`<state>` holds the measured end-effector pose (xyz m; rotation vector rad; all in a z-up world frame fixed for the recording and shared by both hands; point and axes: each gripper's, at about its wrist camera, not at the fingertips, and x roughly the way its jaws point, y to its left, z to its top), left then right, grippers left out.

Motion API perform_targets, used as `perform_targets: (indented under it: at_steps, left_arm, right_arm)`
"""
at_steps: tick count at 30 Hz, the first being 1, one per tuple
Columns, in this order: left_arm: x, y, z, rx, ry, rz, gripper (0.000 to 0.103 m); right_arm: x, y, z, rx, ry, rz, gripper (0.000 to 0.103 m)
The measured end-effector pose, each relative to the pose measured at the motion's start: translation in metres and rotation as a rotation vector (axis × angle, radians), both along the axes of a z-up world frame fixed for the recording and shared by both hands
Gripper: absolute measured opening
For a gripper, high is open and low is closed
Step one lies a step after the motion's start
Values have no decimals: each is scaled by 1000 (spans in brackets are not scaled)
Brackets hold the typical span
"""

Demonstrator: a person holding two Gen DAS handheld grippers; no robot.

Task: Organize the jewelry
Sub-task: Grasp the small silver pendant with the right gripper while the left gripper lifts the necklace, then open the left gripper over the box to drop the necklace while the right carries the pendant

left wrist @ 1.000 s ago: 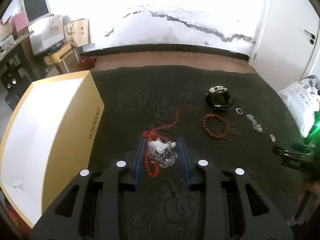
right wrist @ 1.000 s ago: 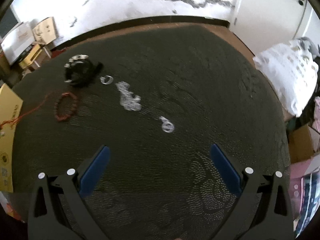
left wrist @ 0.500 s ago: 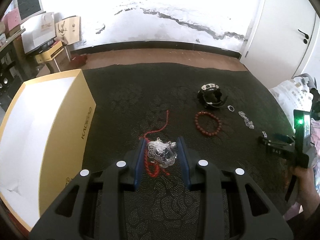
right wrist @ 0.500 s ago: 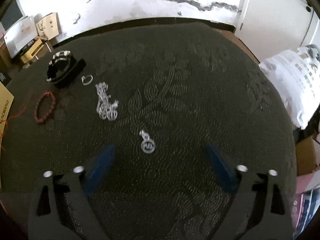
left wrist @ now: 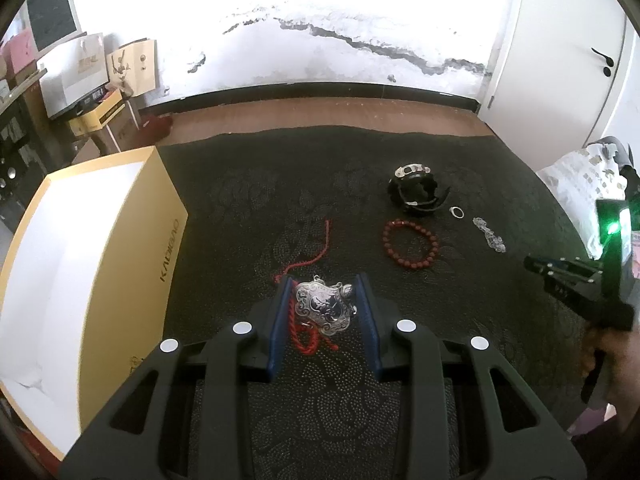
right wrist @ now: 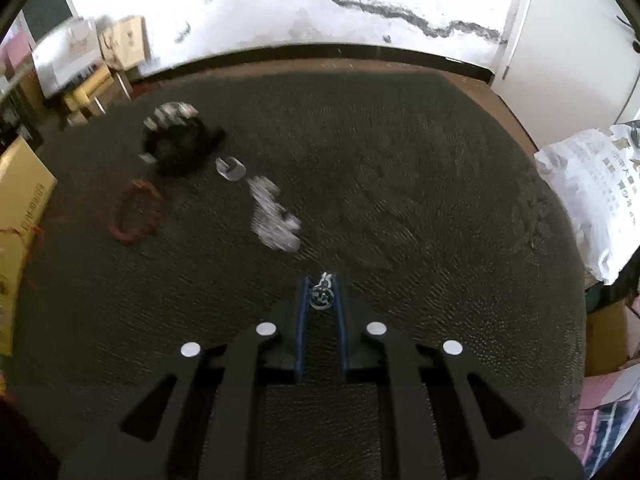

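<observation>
My left gripper point(left wrist: 323, 294) is shut on a silver engraved pendant point(left wrist: 325, 309); its red cord point(left wrist: 310, 256) trails over the dark patterned cloth point(left wrist: 248, 208). In the right wrist view my right gripper point(right wrist: 321, 289) is closing, its blue pads at either side of a small silver ring charm point(right wrist: 321, 297). A red bead bracelet point(left wrist: 410, 243), a black-and-silver bracelet point(left wrist: 414, 190), a small silver ring point(left wrist: 457, 212) and a clear crystal chain point(left wrist: 489, 235) lie further back. The right gripper point(left wrist: 532, 265) also shows at the right edge of the left view, in a hand point(left wrist: 616, 356).
A yellow box with a white inside point(left wrist: 80, 264) stands open at the left of the cloth. A white printed bag point(right wrist: 592, 196) lies off the right edge. Cartons point(left wrist: 96, 80) stack against the far wall by a white door point(left wrist: 560, 48).
My right gripper went from wide open to nearly shut around the small silver charm, moving in over it. The left gripper kept its hold on the pendant.
</observation>
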<state>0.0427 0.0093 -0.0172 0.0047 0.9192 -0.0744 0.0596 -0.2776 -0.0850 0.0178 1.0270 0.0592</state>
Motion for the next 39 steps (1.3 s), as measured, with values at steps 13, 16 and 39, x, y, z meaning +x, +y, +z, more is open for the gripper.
perform_targets:
  at_steps: [13,16,39]
  left_arm:
    - [-32,33,76,31,-121,54,32]
    - [-42,58,98,20,-150,98,32]
    - [-101,274,125,88,-194,493,32]
  right_arm:
    - [-32,121,144,113,-213,208,13]
    - [-33,151,163,136,-238,252,13]
    - [-64,428,205,170,-257,659,13]
